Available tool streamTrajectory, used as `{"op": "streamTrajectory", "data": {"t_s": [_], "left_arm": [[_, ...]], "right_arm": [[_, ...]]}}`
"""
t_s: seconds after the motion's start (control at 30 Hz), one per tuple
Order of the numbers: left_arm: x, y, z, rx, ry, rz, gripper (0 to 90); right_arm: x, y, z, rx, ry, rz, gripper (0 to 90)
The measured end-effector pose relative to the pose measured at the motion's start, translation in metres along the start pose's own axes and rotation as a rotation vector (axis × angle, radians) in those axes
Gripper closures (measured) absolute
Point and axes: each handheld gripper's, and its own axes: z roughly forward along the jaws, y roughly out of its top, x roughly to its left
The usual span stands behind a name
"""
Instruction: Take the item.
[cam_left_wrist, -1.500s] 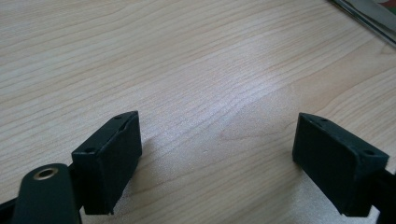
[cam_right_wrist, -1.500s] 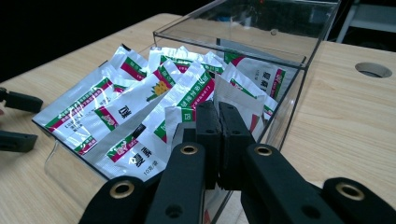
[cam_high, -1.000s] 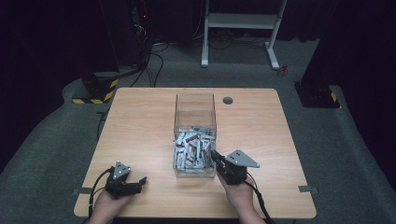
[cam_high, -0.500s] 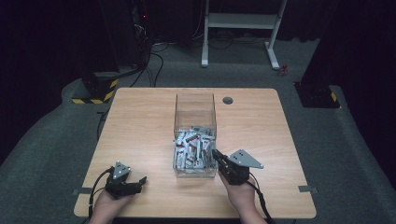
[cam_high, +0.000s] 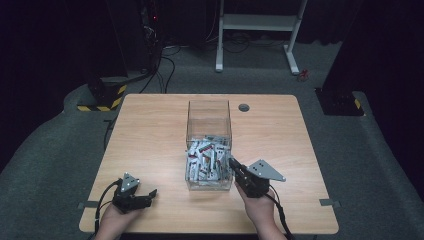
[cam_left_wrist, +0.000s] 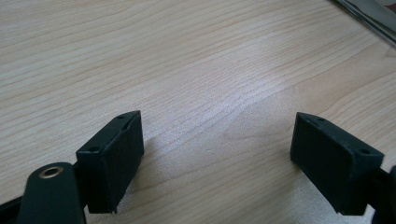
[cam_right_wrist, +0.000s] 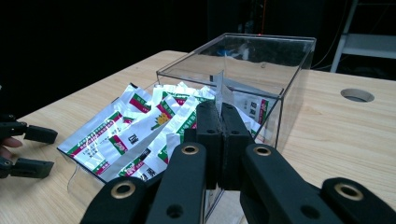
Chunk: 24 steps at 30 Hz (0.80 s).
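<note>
A clear plastic box (cam_high: 208, 103) stands at the middle of the wooden table (cam_high: 150, 130). Its near half holds a heap of silver sachets (cam_high: 205, 159) with red and green print; its far half looks empty. My right gripper (cam_high: 232, 163) is shut, its tips right at the box's near right corner, level with the rim. The right gripper view has the shut jaws (cam_right_wrist: 220, 111) against the box (cam_right_wrist: 289, 93) with the sachets (cam_right_wrist: 140, 126) behind the wall. My left gripper (cam_high: 151, 193) lies open on the table at the front left, nothing between its jaws (cam_left_wrist: 219, 135).
A round cable hole (cam_high: 243, 107) sits behind the box on the right. Bare tabletop lies left and right of the box. A white stand (cam_high: 260, 22) and cables are on the floor beyond the table. The left gripper (cam_right_wrist: 35, 150) appears far left in the right gripper view.
The right gripper has drawn slightly back and right from the box's corner, still shut. The left gripper has not moved.
</note>
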Motion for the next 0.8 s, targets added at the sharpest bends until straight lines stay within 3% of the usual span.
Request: {"op": "streamTrajectory", "data": {"t_s": [0.8], "left_arm": [[0.000,0.000,0.000,0.000,0.001,0.000,17.6]], "right_arm": [[-0.004,0.012,-0.016,-0.069,0.004,-0.009,89.3]]}}
